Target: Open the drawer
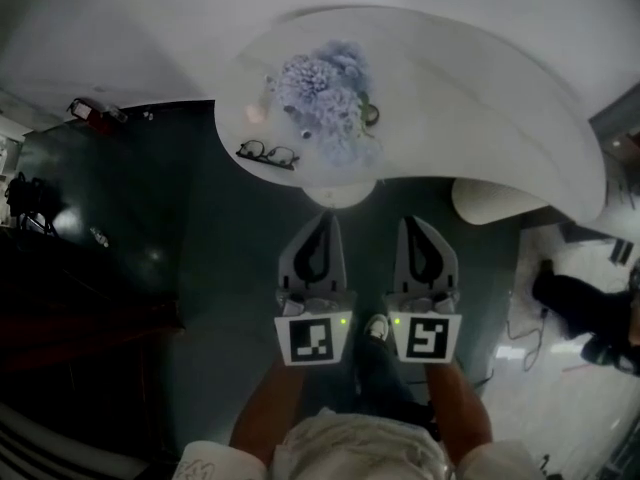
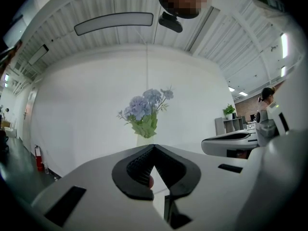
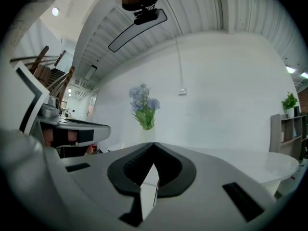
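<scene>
**Left gripper (image 1: pixel 326 220) and right gripper (image 1: pixel 410 224) closed on nothing**

Both were level and side by side, jaws pressed together. Just ahead stood a white table (image 1: pixel 480 98). Glasses (image 1: pixel 267 154) lay ahead to the left, with flowers (image 1: pixel 330 98) beyond. The drawer could not be made out

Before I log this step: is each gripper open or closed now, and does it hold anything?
Left grey two-jaw gripper: closed, jaw tips together, holding nothing.
Right grey two-jaw gripper: closed, jaw tips together, holding nothing.
</scene>
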Tool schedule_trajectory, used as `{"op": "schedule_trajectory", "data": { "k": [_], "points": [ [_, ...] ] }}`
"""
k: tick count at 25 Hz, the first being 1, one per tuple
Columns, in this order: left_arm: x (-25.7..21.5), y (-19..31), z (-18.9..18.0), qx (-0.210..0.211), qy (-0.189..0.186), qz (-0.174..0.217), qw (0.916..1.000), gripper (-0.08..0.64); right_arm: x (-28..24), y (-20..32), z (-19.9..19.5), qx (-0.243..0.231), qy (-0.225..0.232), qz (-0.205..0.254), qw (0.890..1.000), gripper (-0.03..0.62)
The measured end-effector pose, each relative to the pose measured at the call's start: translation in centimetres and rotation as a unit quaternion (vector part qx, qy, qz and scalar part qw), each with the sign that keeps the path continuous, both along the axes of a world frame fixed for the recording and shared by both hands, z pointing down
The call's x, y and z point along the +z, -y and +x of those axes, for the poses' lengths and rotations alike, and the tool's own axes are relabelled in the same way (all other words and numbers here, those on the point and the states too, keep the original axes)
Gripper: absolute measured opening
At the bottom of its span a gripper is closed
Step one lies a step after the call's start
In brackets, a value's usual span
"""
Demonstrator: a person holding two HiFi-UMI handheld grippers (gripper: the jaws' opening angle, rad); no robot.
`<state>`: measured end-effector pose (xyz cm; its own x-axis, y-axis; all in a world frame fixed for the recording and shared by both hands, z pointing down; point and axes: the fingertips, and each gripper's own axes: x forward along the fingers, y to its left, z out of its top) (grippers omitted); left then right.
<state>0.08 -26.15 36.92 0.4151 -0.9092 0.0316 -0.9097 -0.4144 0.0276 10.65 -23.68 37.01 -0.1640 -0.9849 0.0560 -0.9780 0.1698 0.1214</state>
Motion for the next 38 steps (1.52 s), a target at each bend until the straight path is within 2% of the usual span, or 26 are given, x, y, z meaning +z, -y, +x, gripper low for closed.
{"op": "schedule_trajectory", "data": {
  "k": [5,9,13,20,30,38],
  "points": [
    [5.2,0.1,-0.7,-0.013,-0.004,-0.01,0.9999,0.002,4.9,0.4,-0.2,-0.007,0.004,-0.004,1.0,0.005],
    [9.8,-0.3,-0.9,-0.016,0.013,-0.017,0.9996,0.002,8.7,0.2,-0.4,-0.011,0.005,-0.007,1.0,0.005],
    [13.6,0.0,-1.0,-0.025,0.011,-0.022,0.9994,0.003,12.2,0.7,-0.4,-0.009,0.01,-0.003,1.0,0.005],
    [19.1,1.1,-1.0,-0.033,0.012,-0.009,0.9993,0.003,18.1,1.4,-0.5,-0.018,0.008,0.007,1.0,0.005],
    [25.4,2.3,-1.3,-0.039,0.017,0.0,0.9991,0.003,25.0,2.4,-0.6,-0.03,0.001,-0.006,1.0,0.005],
    [28.4,3.8,-1.5,-0.049,0.027,-0.019,0.9983,0.003,26.7,3.3,-0.5,-0.022,-0.001,-0.022,1.0,0.005]
  ]
}}
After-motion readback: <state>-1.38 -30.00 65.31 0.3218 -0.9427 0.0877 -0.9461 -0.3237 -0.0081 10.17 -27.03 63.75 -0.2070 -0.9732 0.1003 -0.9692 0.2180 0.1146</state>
